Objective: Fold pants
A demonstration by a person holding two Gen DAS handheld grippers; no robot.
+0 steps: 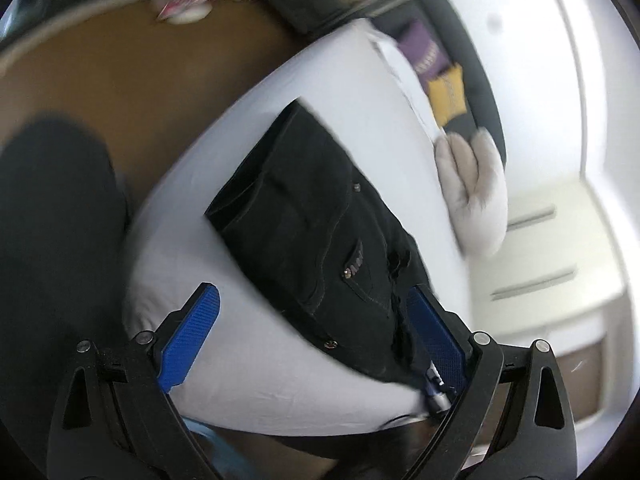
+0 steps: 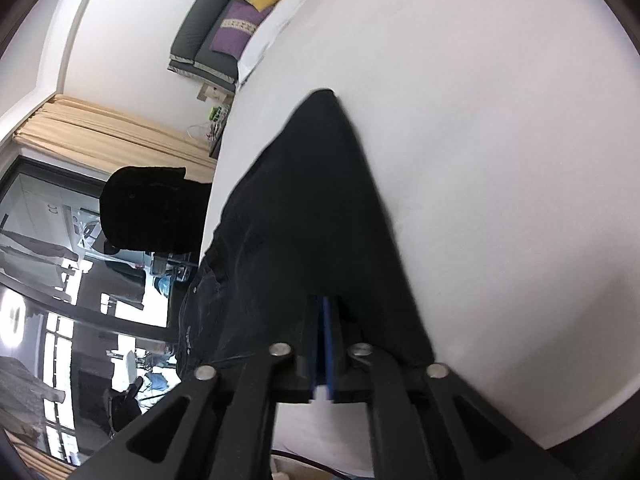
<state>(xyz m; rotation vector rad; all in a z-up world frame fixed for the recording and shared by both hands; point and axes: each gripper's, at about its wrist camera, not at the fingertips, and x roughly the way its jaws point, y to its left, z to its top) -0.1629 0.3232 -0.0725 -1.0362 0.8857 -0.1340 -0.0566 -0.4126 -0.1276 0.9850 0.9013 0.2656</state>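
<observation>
The right tongs (image 2: 325, 320) were clenched on the black denim pants (image 1: 320, 236) mid-fold over the white-sheeted bed (image 1: 256, 360), left tongs (image 1: 316, 320) released, so next came laying flat.

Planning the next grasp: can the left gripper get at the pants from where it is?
Probably yes. The left gripper is open, hovering over the black pants on the white bed, one finger already at the cloth edge; nothing lies between.
</observation>
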